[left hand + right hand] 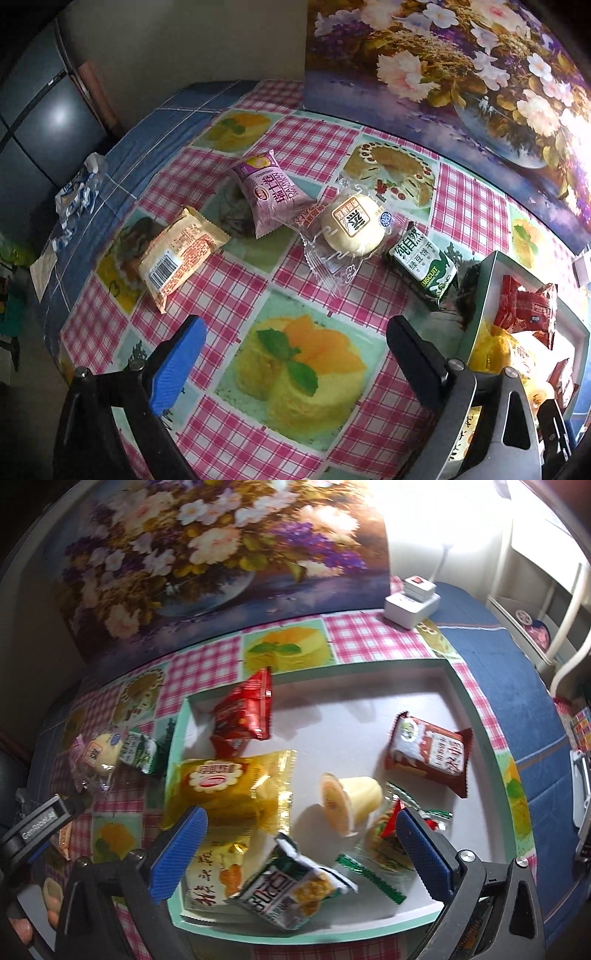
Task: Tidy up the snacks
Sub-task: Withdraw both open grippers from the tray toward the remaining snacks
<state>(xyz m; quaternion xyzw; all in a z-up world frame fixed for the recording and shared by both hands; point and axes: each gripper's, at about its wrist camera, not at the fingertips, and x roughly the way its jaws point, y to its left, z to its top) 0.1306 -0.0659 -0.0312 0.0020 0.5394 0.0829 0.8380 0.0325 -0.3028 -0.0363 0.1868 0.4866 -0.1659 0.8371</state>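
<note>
At the bottom of the left wrist view the left gripper (295, 354) stands spread wide with nothing between its jaws, above the checked tablecloth (229, 288); beyond it, mid-frame, lie a cream packet (177, 254), pink packet (271, 194), round bun (351, 225) and green biscuit pack (424, 269). In the right wrist view the right gripper (301, 853) is likewise spread and empty over the white tray (480, 709), a green-white packet (291, 890) tilted at lower centre, a jelly cup (347, 797) and red packet (243, 712) farther up.

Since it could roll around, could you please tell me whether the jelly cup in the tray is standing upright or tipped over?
Tipped over: the jelly cup lies on its side on the tray, lid facing the camera.
</note>
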